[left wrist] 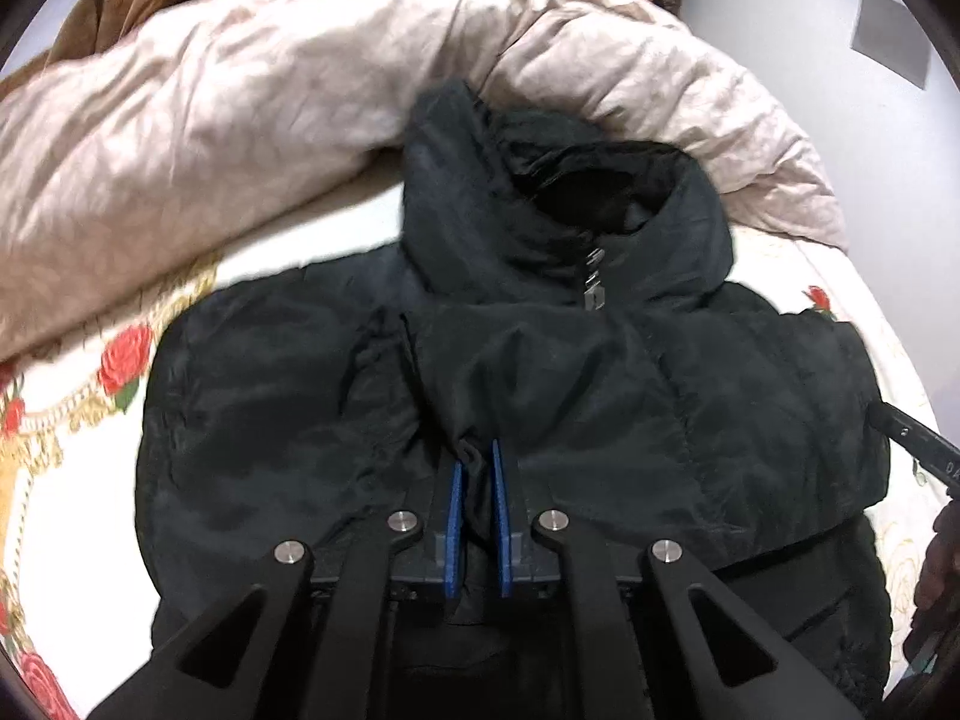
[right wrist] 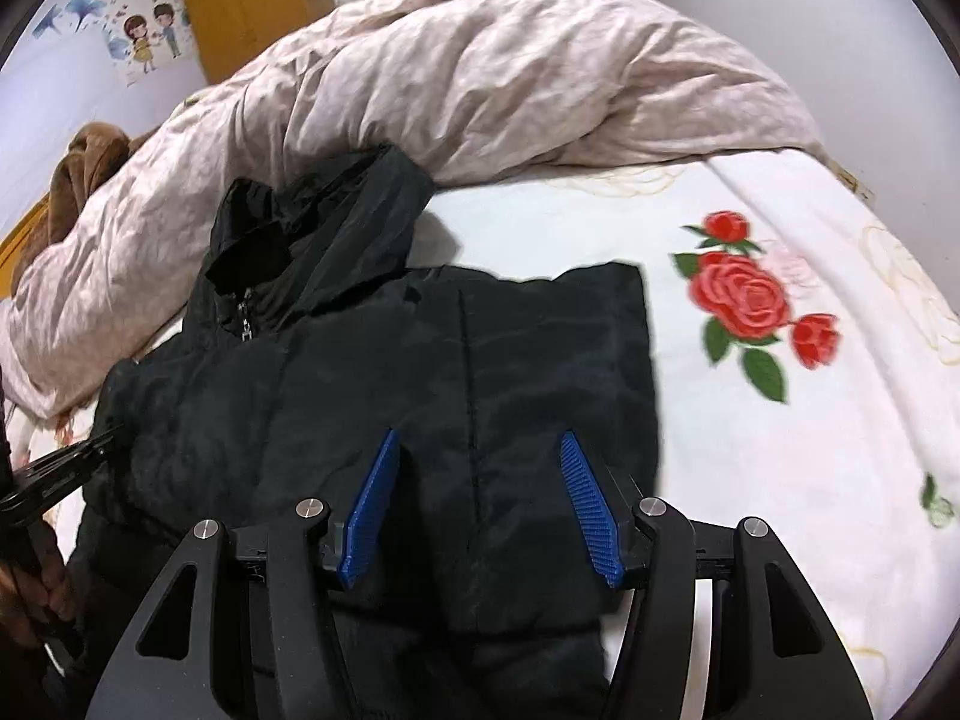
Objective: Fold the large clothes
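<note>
**Black jacket on the rose bedsheet, one tong pinching, one spread**

Nearest my left lens, my left gripper (left wrist: 477, 468) has its blue pads (left wrist: 456, 516) drawn almost together on a bunched fold of the black jacket (left wrist: 540, 372); the cloth rises between them toward 12 o'clock. My right gripper (right wrist: 480, 450) has its blue fingers (right wrist: 585, 510) spread wide and hangs above the jacket (right wrist: 372, 372), holding nothing; I cannot tell whether the tips touch the fabric.

The jacket lies flat on the bed, its long axis running from my tongs toward the far end. The hood (left wrist: 540, 180) points to 12 o'clock in the left view and toward 11 o'clock in the right view, zipper pull (left wrist: 593, 285) facing up just below the collar. A sleeve or side panel seems folded across the body, giving a straight edge at 2 o'clock in the right view.

In the left view the other tong's black arm (left wrist: 918, 438) enters at 3 o'clock beside the jacket's edge.

Beneath it is a white bedsheet (right wrist: 780, 450) printed with red roses (right wrist: 744, 300). Beyond the hood, from 9 to 2 o'clock, a crumpled pale pink duvet (right wrist: 510, 78) is heaped. A brown garment (right wrist: 84, 174) sits at 9 o'clock, a yellow wooden cabinet (right wrist: 240, 6) at 11 o'clock, and a cartoon wall sticker (right wrist: 144, 36) on the pale wall beside it.
</note>
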A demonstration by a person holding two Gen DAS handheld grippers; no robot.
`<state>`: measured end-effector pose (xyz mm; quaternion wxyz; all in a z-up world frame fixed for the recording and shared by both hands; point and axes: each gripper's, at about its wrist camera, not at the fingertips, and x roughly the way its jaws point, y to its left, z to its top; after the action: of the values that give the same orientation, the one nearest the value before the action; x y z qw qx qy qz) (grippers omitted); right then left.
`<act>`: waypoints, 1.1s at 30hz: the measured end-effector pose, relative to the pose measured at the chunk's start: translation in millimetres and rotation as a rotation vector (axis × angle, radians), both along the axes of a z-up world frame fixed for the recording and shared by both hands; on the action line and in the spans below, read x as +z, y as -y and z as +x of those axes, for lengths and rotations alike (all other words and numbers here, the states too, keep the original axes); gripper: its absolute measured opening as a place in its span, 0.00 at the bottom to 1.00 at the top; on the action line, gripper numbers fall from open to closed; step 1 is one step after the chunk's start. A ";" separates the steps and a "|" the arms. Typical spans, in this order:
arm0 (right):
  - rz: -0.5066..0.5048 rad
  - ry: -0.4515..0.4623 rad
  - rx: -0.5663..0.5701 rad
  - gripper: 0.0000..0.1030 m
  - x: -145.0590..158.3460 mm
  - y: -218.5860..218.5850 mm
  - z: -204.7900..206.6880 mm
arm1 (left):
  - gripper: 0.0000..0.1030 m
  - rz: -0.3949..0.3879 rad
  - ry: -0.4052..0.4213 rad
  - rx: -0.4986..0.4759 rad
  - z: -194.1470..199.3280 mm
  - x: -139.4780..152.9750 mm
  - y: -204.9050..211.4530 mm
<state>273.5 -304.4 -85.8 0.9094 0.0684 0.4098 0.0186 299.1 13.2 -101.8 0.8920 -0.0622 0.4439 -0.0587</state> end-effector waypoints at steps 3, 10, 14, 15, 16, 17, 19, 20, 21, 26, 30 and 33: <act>-0.045 -0.055 0.021 0.55 -29.5 -10.4 13.9 | 0.11 -0.021 -0.015 0.005 3.3 -15.4 -4.4; -0.036 -0.080 0.019 0.55 -45.1 -5.8 20.7 | 0.19 -0.013 -0.028 0.010 9.7 -20.1 -0.6; -0.031 -0.064 0.016 0.55 -16.5 -1.5 12.5 | 0.22 -0.047 -0.003 0.042 -5.7 7.3 -17.1; -0.020 -0.038 0.018 0.55 -6.9 0.8 8.6 | 0.22 -0.041 0.022 0.050 -11.3 17.3 -21.3; -0.019 -0.007 0.018 0.55 3.8 3.1 6.0 | 0.22 -0.045 0.044 0.053 -14.7 25.2 -23.6; -0.029 0.016 0.017 0.55 11.6 5.0 6.3 | 0.23 -0.051 0.063 0.058 -15.7 32.3 -25.0; -0.046 0.036 0.016 0.55 19.9 8.7 14.0 | 0.29 -0.057 0.092 0.054 -7.9 43.3 -22.8; -0.054 0.032 0.011 0.55 20.8 11.3 22.4 | 0.29 -0.051 0.102 0.042 0.5 46.0 -16.9; -0.060 0.026 0.005 0.55 20.4 13.3 29.5 | 0.29 -0.040 0.102 0.028 9.5 45.3 -10.6; -0.058 -0.090 -0.035 0.55 -16.6 32.4 70.6 | 0.30 0.017 -0.007 -0.006 52.9 -2.5 12.0; -0.026 -0.104 -0.043 0.55 -41.4 40.2 71.5 | 0.32 0.031 0.022 -0.020 50.2 -28.8 11.0; -0.044 -0.098 -0.049 0.55 -41.5 38.3 70.1 | 0.32 0.036 0.015 -0.011 50.8 -27.6 12.6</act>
<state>343.6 -342.7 -127.3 0.8897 0.0592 0.4523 -0.0159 349.9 0.6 -129.4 0.8958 -0.0434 0.4387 -0.0559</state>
